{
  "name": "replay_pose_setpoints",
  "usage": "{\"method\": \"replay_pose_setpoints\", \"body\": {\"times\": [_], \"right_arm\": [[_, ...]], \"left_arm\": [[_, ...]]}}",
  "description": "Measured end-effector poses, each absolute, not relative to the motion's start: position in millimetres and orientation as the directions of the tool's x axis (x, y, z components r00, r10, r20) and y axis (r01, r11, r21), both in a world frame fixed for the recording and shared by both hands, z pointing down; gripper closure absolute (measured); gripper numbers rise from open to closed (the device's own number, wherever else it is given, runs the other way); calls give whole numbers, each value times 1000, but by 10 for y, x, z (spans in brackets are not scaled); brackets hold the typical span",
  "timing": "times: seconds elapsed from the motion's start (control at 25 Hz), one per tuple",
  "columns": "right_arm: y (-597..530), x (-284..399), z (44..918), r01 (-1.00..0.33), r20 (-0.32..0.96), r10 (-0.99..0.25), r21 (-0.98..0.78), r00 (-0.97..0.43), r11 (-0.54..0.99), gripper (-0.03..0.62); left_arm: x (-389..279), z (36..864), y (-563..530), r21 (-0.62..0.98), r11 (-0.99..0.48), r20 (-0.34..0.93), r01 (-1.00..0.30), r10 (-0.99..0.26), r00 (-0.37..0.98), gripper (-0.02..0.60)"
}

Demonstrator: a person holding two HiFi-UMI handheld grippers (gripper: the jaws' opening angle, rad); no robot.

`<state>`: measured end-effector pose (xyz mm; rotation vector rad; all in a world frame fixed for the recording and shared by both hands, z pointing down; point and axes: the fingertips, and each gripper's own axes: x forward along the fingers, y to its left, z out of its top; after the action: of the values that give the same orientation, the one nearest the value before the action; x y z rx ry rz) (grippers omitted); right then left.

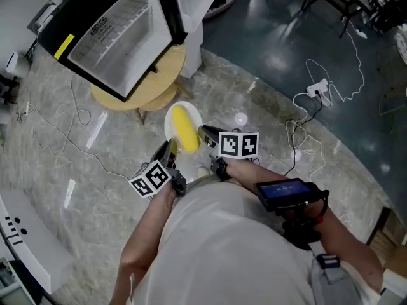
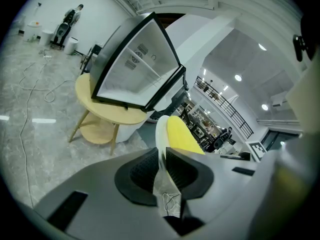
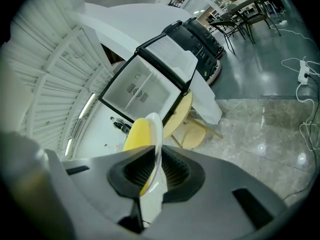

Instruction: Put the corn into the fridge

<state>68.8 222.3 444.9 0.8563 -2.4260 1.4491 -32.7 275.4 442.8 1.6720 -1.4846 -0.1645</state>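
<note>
A yellow corn cob [image 1: 185,129] lies on a white plate [image 1: 170,116] held in the air over the floor. My left gripper [image 1: 170,150] is shut on the plate's near left rim, and my right gripper [image 1: 205,134] is shut on its right rim. In the left gripper view the plate [image 2: 161,134] stands edge-on between the pads with the corn [image 2: 181,135] to its right. The right gripper view shows the plate [image 3: 156,129] pinched, with the corn [image 3: 136,133] on its left. The small fridge [image 1: 114,33] stands ahead on a round wooden table [image 1: 154,83], its interior [image 2: 137,69] white and bare.
The fridge door [image 1: 194,8] hangs open at the fridge's right. Cables [image 1: 76,132] trail over the marble floor at the left, and a white power strip with cord [image 1: 318,89] lies at the right. A white counter edge [image 1: 25,234] runs along the near left.
</note>
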Motion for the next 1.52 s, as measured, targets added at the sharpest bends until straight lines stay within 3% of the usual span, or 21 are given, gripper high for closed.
{"method": "replay_pose_setpoints", "body": {"times": [1.52], "right_arm": [[2224, 674, 4419, -597, 447, -425, -725, -787, 344, 554]], "left_arm": [[-337, 4381, 2706, 669, 39, 414, -742, -849, 328, 535]]}}
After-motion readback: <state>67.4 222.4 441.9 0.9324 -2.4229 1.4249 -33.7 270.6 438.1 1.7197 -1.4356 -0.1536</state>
